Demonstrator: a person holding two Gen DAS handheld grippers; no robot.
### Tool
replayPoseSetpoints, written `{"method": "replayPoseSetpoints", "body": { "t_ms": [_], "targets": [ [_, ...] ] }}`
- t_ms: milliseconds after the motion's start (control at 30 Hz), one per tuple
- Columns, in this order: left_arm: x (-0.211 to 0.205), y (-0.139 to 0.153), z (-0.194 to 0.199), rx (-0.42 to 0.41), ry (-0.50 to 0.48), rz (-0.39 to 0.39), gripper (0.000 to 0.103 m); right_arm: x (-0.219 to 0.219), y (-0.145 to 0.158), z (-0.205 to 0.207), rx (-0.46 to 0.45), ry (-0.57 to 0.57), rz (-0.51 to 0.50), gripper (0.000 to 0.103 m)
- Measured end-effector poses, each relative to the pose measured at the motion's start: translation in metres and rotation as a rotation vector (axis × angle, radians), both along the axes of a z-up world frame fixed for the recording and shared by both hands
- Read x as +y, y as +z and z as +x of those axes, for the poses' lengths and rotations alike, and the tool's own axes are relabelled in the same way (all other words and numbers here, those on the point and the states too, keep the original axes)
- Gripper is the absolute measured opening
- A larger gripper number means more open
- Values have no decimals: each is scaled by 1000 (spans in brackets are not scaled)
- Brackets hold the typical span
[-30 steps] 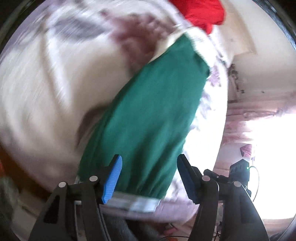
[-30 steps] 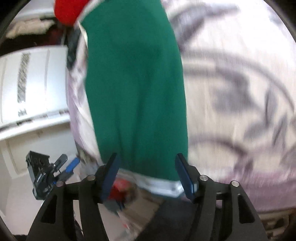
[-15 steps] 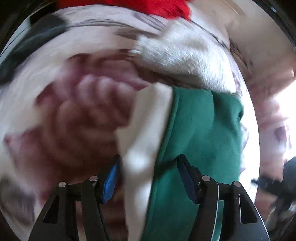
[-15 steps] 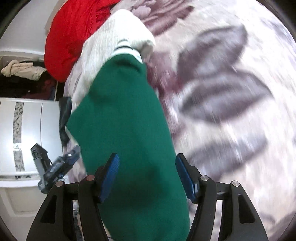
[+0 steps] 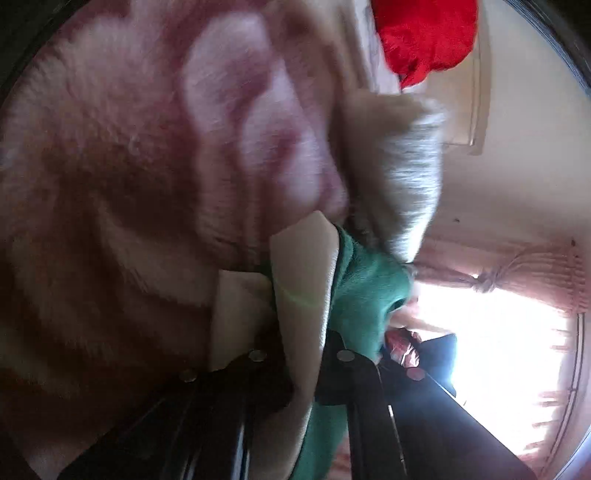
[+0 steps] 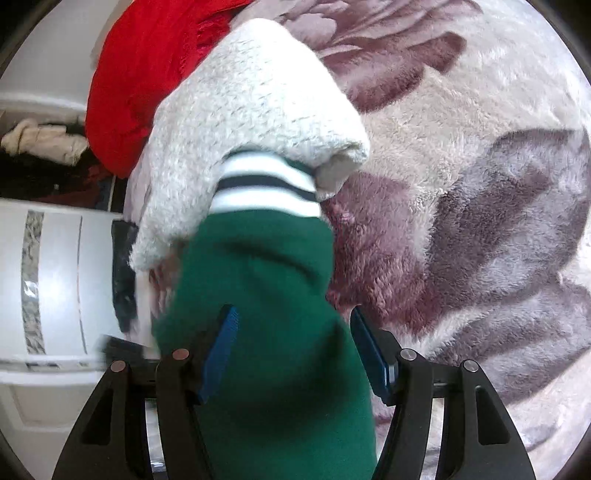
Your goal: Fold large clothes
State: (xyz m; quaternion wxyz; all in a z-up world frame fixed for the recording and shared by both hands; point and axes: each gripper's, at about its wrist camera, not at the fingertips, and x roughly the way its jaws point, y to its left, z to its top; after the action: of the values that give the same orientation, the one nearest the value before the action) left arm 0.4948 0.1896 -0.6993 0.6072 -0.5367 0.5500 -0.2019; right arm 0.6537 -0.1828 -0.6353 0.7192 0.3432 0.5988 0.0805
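Plush and floral, the blanket (image 6: 461, 155) takes up most of what both cameras see, pale cream with big mauve and plum blooms, spread out under everything else. On the left wrist view the same blanket (image 5: 129, 184) fills the left half, blurred and very close.

On top of it lies the green garment (image 6: 266, 295), a long stretch of dark green cloth that runs from the bottom of the right wrist view up to a white-and-dark striped cuff (image 6: 266, 184). That cuff is tucked beneath a folded cream knitted sweater (image 6: 251, 103), and a red cloth (image 6: 140, 74) is bunched just behind the sweater. A white cabinet (image 6: 48, 280) stands off to the left of the bed.

The right gripper (image 6: 293, 350) straddles the green cloth with its blue pads (image 6: 221, 347) well spread, the cloth passing between them and none of it pinched.

The left gripper (image 5: 295, 354) is tilted hard, and its fingers are pressed together on the garment's cream lining (image 5: 303, 288), with the green garment (image 5: 365, 288) bunched beside it. The sweater (image 5: 399, 166) and the red cloth (image 5: 424, 33) show beyond. A bright curtained window (image 5: 517, 332) glares at the right.
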Motion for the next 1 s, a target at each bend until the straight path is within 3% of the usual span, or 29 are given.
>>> {"method": "replayPoseSetpoints", "body": {
  "t_ms": [100,133,167,200,267,300,367,467,500,533,600,700,767,800,833,900,1000],
  "targets": [
    [-6,11,1,-39,-38,56,6,9,0,18,-58,20,72,59],
    [-6,11,2,-43,-35,53,7,16,-4,30,-69,35,20,52],
    [-4,8,1,-44,-28,38,9,17,-10,34,-61,38,-32,35],
    [-5,8,0,-46,-30,37,10,16,-31,44,9,28,-103,35],
    [-7,10,4,-51,-39,62,10,5,-74,51,133,-42,-68,33],
    [-8,13,4,-55,-49,84,10,2,-82,53,139,-79,-34,33],
    [-8,21,9,-47,-69,119,11,9,-70,56,128,-38,-80,33],
    [-8,42,11,-39,-96,190,23,24,-36,51,108,86,-224,40],
    [-6,55,8,-59,-100,251,35,24,-24,45,82,100,-246,40],
    [-2,68,6,-74,-99,320,54,24,-14,40,55,104,-238,40],
    [2,82,2,-113,-80,381,63,24,4,32,-3,103,-161,40],
    [-4,77,15,-111,-77,385,63,30,3,44,-34,85,-39,40],
    [-9,68,25,-107,-60,419,61,36,-11,62,-47,56,-33,40],
    [-11,61,32,-113,-44,442,31,41,-25,75,-33,62,-56,40],
    [-14,46,41,-87,-57,437,16,47,-37,87,-13,75,-60,39],
    [-7,27,42,-62,-35,388,14,56,-61,102,39,89,-69,38],
    [8,21,33,-47,22,241,16,67,-48,103,44,140,-113,40]
  ]
}}
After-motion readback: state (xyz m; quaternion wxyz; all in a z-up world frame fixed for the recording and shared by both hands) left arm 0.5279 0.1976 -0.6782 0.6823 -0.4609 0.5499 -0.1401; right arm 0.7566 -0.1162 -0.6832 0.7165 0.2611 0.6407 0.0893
